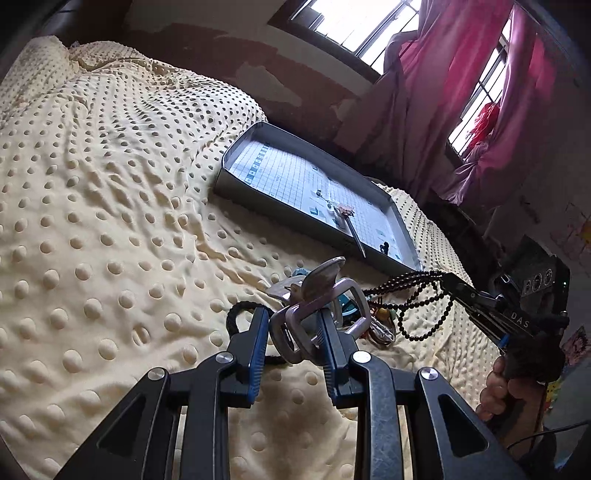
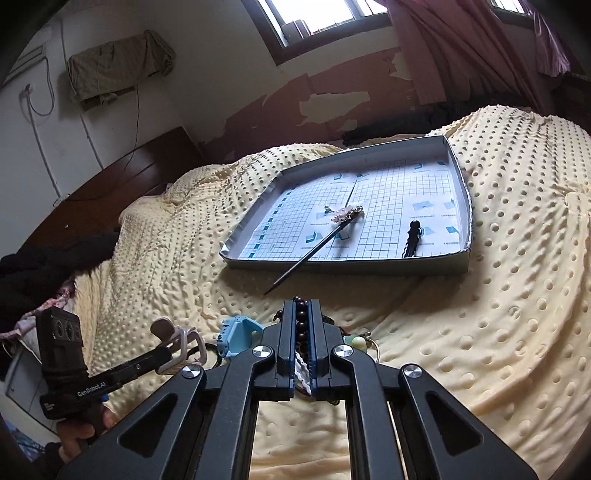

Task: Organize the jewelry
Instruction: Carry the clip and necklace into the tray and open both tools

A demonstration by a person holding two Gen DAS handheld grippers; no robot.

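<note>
- A cream dotted blanket (image 2: 498, 258) covers the bed; peeling wall and barred window (image 1: 354, 22) behind.
- The shallow tray (image 2: 466, 192) lies near the far edge, holding a hairpin (image 2: 332, 225) and a black clip (image 2: 412, 238) — bare blanket all around.
- The left gripper (image 1: 295, 325) pinches a lilac hair claw (image 1: 321, 314).
- The right gripper (image 2: 301, 325) is clamped on dark beads (image 2: 301, 317), likely a necklace.

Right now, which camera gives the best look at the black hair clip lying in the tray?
The right wrist view: the black hair clip lies whole and unblocked on the tray floor. In the left wrist view it is only a small dark shape near the tray's corner.
</note>
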